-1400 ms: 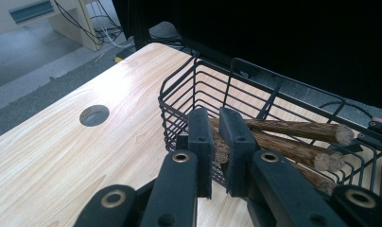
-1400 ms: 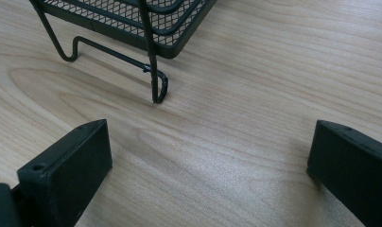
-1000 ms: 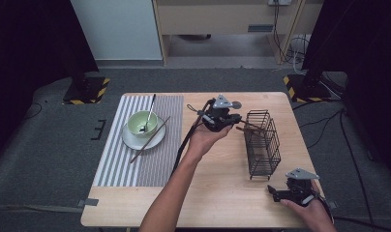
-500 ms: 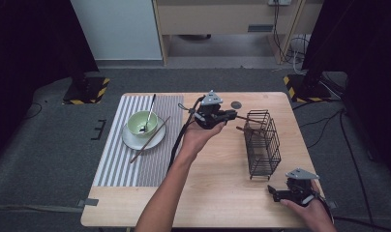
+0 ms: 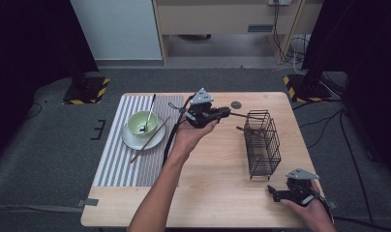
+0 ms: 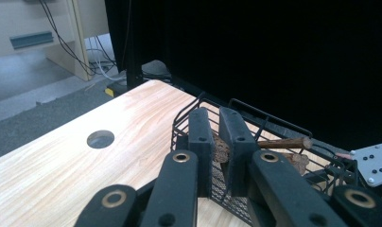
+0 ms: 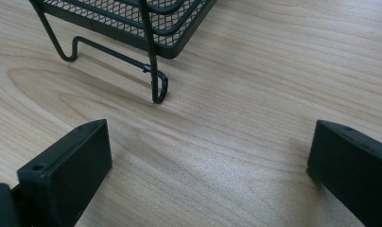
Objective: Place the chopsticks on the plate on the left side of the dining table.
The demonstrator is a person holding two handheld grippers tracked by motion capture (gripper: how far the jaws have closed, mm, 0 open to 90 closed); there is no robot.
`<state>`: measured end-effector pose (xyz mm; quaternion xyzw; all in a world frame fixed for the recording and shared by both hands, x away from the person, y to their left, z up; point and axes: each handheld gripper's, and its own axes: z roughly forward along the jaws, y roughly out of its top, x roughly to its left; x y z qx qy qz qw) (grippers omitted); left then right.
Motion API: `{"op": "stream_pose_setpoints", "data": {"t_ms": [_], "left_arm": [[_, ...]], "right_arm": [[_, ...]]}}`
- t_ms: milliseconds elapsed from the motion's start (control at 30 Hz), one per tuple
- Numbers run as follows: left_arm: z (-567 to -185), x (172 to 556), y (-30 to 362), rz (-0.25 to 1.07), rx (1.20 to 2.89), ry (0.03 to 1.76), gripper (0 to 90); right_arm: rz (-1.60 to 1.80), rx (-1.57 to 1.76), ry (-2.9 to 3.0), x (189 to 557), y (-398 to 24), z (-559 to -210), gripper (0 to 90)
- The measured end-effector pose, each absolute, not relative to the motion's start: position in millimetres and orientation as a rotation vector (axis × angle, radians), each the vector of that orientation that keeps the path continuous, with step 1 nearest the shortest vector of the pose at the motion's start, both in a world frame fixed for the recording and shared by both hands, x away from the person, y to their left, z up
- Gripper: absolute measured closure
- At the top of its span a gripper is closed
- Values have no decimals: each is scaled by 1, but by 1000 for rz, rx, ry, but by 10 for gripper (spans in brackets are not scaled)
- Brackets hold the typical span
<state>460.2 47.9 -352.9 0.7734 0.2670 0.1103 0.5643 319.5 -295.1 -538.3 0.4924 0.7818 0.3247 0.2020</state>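
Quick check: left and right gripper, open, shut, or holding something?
Left gripper: shut on a chopstick, whose far end lies over the basket.
Right gripper: open, holding nothing, low over the table.

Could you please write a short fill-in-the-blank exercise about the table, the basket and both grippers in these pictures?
1. The left gripper holds a brown ____ over the wire basket.
2. The right gripper has its jaws ____.
3. The spoon rests in the green ____.
4. One brown chopstick leans on the white ____.

Missing words: chopstick; open; bowl; plate
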Motion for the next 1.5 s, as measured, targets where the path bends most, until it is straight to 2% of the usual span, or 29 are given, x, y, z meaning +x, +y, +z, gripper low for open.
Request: {"op": "stream_pose_setpoints", "data": {"t_ms": [567, 967, 1500], "left_arm": [[-344, 455, 60, 231, 1734, 618, 838], [-345, 457, 54, 191, 1657, 631, 838], [-342, 459, 70, 284, 1582, 714, 838]], "right_arm": [[906, 1376, 2183, 319, -295, -538, 6], [906, 1377, 2182, 319, -295, -538, 6], [907, 1376, 2183, 319, -295, -538, 6]]}}
